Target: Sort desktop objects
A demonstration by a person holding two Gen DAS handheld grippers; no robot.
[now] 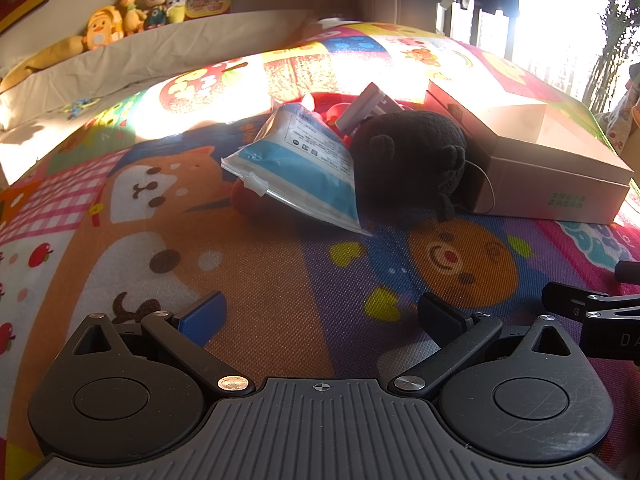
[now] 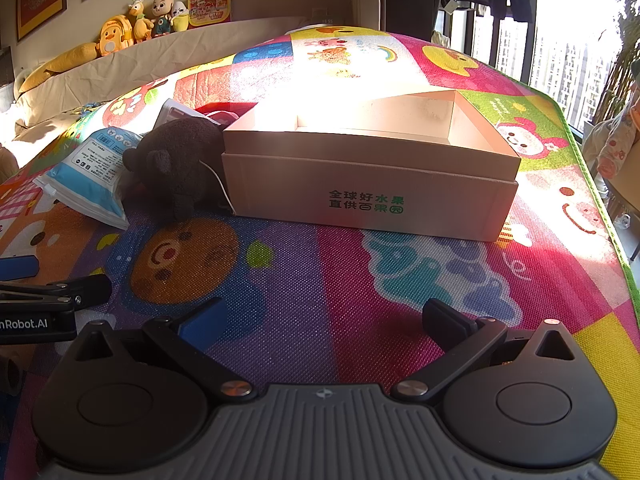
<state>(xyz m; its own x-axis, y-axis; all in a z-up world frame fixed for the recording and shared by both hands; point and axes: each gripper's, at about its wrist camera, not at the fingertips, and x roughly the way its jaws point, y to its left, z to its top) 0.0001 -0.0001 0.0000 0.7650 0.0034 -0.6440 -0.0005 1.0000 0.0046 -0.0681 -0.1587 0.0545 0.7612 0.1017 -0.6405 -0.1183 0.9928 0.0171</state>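
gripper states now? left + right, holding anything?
Left gripper: open, holding nothing, above the colourful play mat.
Right gripper: open, holding nothing.

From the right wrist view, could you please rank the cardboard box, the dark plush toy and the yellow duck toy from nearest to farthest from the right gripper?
1. Cardboard box: straight ahead of the open right gripper, on the play mat.
2. Dark plush toy: ahead to the left, against the box's left end, slightly farther back.
3. Yellow duck toy: far back left, on the ledge by the wall.

Harsh window (image 1: pixel 560 20) sunlight, blown-out glare on mat (image 1: pixel 240 96); foreground shadowed; fisheye-bent edges.
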